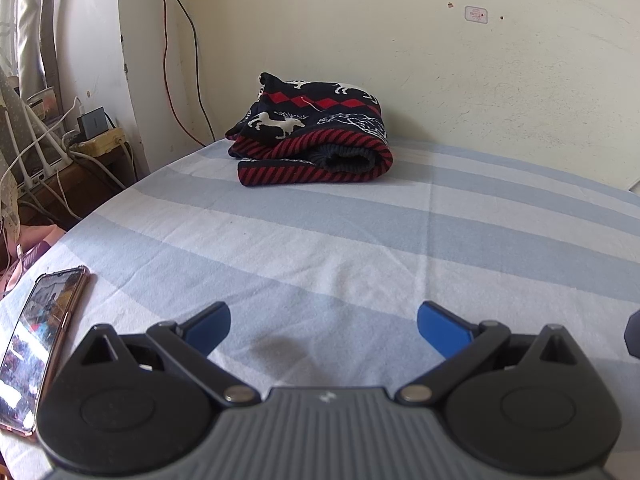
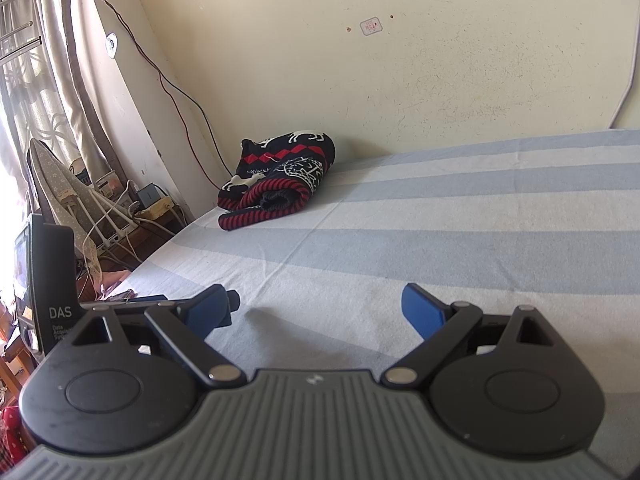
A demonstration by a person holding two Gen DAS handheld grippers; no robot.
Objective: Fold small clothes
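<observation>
A dark knitted sweater (image 1: 312, 132) with red diamonds, white deer and red-striped hems lies folded in a bundle at the far side of the bed, against the wall. It also shows in the right wrist view (image 2: 276, 178), at the far left corner. My left gripper (image 1: 323, 322) is open and empty, low over the striped sheet, well short of the sweater. My right gripper (image 2: 312, 310) is open and empty too, over the sheet beside the left one. Part of the left gripper (image 2: 192, 312) shows at the right view's left edge.
The bed is covered by a blue and white striped sheet (image 1: 360, 232). A phone (image 1: 38, 340) with a lit screen lies on the sheet at the left. A side table with a power strip, charger and cables (image 1: 92, 136) stands left of the bed. Wires (image 1: 180, 60) run down the wall.
</observation>
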